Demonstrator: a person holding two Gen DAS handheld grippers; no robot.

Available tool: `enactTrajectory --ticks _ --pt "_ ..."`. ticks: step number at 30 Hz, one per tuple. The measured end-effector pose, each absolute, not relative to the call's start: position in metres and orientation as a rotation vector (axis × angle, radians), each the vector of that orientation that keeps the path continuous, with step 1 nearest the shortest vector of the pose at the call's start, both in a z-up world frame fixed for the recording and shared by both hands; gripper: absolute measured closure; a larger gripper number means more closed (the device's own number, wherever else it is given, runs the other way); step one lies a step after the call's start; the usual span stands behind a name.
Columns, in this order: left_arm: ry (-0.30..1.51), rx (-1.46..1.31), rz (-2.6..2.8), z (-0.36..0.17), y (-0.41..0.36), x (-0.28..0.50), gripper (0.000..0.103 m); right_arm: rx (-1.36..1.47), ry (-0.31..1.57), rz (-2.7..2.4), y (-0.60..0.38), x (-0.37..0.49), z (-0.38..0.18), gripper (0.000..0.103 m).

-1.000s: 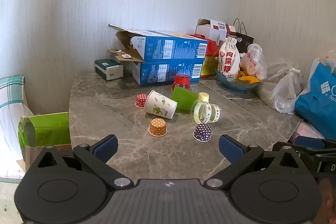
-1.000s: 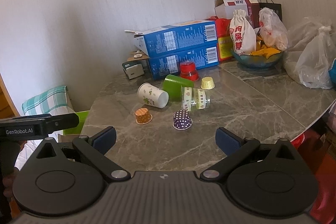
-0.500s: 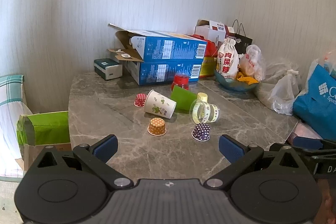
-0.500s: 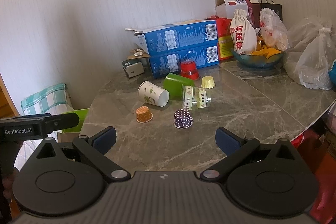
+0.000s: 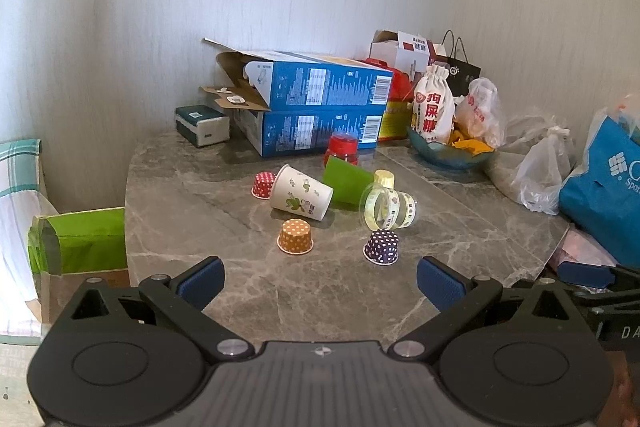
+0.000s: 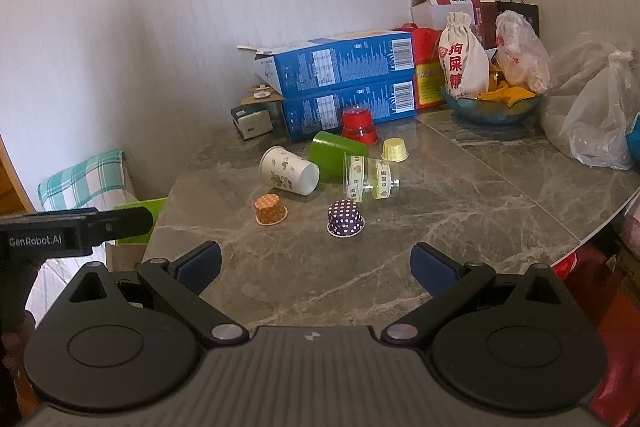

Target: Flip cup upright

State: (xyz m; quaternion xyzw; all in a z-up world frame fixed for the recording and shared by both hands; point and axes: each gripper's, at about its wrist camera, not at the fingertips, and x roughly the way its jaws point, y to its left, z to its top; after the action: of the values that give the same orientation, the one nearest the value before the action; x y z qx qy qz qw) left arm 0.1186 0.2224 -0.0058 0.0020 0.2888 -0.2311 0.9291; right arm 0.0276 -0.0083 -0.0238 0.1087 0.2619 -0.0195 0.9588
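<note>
Since the earlier frame both views shift only slightly; no cup moves. Left gripper (image 5: pixel 320 277) and right gripper (image 6: pixel 316 263) hold fingers spread, empty. The white paper cup (image 5: pixel 301 192) lies sideways at frame centre, well beyond both, axis running left-right.

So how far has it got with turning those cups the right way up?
Nothing looks done yet. Left gripper and right gripper are open and empty, short of the cups. The white paper cup, green cup and clear cup lie sideways; the orange cup and purple cup sit upside down.
</note>
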Motion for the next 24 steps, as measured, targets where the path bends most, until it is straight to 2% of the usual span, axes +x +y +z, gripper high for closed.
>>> enactTrajectory --ticks 24 --pt "0.622 -0.011 -0.487 -0.030 0.209 0.159 0.000 0.212 0.601 -0.006 -0.031 0.084 -0.041 0.001"
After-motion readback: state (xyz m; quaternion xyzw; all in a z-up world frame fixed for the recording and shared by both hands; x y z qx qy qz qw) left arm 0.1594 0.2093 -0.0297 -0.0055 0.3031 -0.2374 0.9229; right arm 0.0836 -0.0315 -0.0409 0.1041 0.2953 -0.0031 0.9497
